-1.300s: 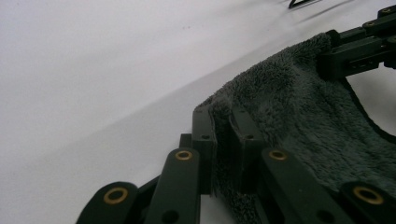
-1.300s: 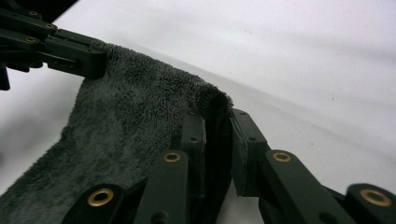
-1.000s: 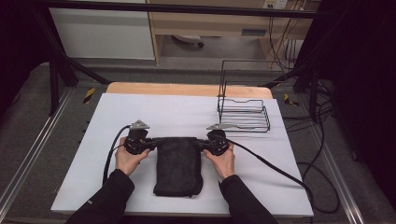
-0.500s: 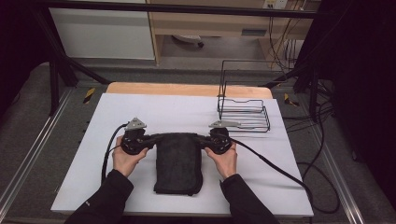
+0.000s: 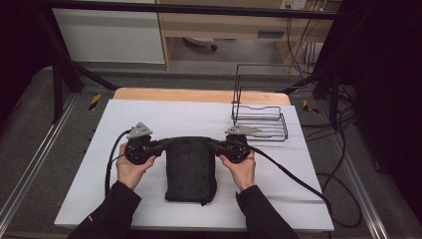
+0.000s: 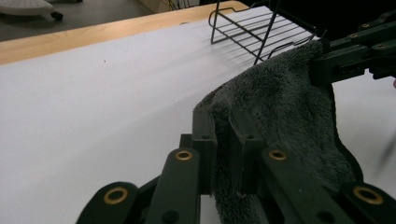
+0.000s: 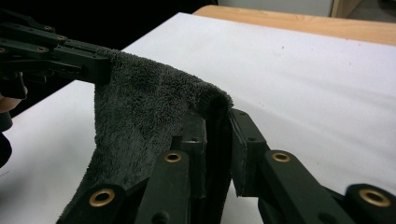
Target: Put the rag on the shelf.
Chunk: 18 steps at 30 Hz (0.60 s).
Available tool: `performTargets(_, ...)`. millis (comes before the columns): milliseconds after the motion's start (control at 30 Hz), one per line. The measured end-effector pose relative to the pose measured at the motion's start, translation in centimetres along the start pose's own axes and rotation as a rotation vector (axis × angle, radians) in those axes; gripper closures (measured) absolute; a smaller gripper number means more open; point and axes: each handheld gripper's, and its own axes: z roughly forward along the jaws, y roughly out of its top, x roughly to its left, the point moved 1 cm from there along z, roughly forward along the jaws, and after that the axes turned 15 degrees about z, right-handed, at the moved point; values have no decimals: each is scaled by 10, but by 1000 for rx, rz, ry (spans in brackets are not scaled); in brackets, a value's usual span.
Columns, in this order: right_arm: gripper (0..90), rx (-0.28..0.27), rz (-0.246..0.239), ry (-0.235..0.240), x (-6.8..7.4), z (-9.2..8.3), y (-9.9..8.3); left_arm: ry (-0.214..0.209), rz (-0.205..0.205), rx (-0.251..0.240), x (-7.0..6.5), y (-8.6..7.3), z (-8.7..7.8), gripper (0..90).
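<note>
A dark grey fluffy towel (image 5: 190,167) hangs between both grippers over the white table top, its near end still resting on the surface. My left gripper (image 5: 164,145) is shut on the towel's far left corner, and the pinched cloth (image 6: 224,140) shows between its jaws in the left gripper view. My right gripper (image 5: 213,145) is shut on the far right corner, where the towel (image 7: 140,112) drapes away from its jaws. Each gripper view also shows the other gripper farther off, clamped on the opposite corner.
A black wire rack (image 5: 259,112) stands at the table's back right, close behind my right hand. Cables (image 5: 288,172) trail from both grippers across the white table top (image 5: 89,179). A wooden strip (image 5: 199,94) runs along the far edge.
Both hands have risen a little and lifted the towel's far edge off the table, so the cloth now hangs stretched between the grippers.
</note>
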Motion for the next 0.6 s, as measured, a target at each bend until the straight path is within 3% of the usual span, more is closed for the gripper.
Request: performTargets(600, 794, -90, -86, 4, 15, -24, 14, 26, 47, -89, -12, 19, -20, 819)
